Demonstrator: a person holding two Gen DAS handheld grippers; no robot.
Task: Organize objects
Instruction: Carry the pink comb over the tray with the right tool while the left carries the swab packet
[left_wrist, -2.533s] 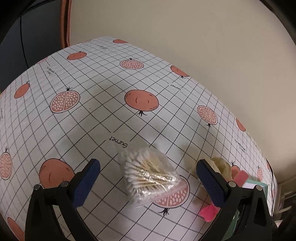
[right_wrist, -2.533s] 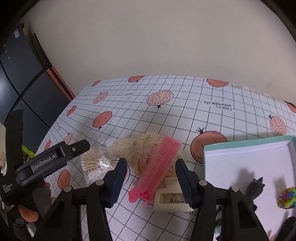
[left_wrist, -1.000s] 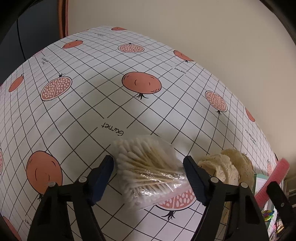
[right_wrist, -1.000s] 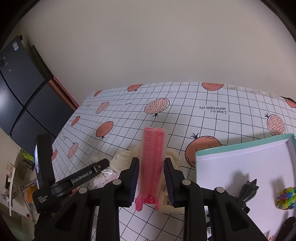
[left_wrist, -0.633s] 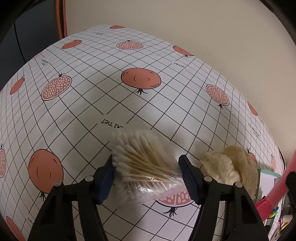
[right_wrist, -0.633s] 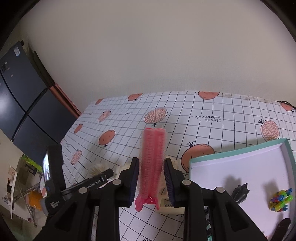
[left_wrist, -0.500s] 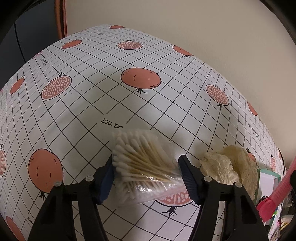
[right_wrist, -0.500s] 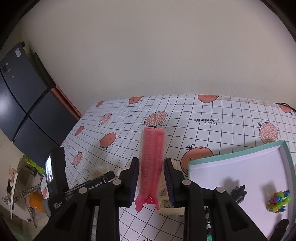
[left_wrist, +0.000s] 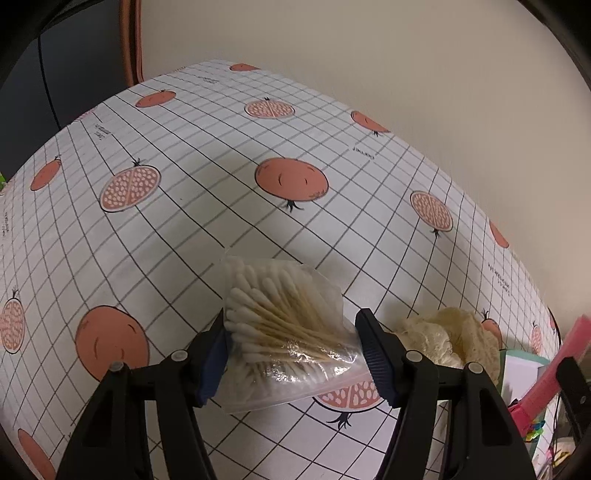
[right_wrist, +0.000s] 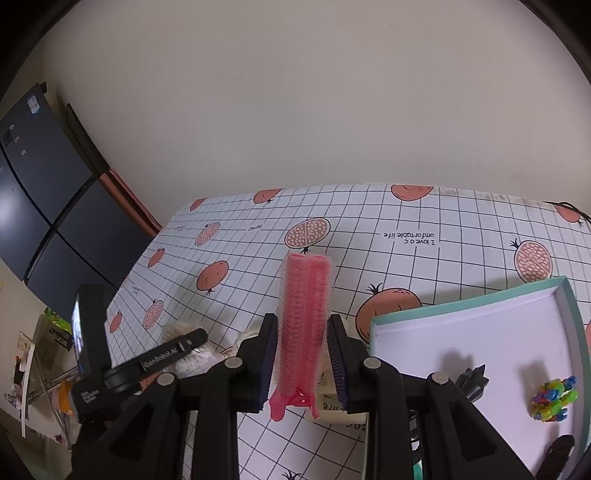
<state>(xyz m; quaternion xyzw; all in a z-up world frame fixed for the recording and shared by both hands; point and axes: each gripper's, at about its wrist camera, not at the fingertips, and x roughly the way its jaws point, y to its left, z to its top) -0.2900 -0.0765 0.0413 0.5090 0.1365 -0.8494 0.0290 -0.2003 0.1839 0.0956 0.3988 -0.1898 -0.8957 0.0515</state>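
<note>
- I had the left gripper (left_wrist: 291, 347) clamped on the bag of cotton swabs (left_wrist: 284, 336), one pad on each flank, so the loose plastic bunched the swabs into one bundle I could carry.
- The bag looked lifted at its far end, but I could not tell whether its near edge was touching the tablecloth (left_wrist: 207, 155).
- The swabs fanned roughly across the jaws, their long axis slanting from upper left to lower right in the left wrist view, white tips towards the left pad.
- My right gripper (right_wrist: 301, 354) was closed on the pink hair roller clip (right_wrist: 303, 317), gripped low on its sides so the body stood clear above the pads.
- The clip's long axis ran straight out along the fingers, its rounded end pointing away towards the wall and its pinch tabs hanging nearest the camera.
- It was held over the table, just left of the teal box (right_wrist: 472, 325), which I judged to be its destination.
- The box already held a black clip (right_wrist: 472, 378) and a multicoloured bead toy (right_wrist: 554, 400) near its right side.
- The cream mesh sponge (left_wrist: 447, 339) lay on the cloth just right of the swab bag.
</note>
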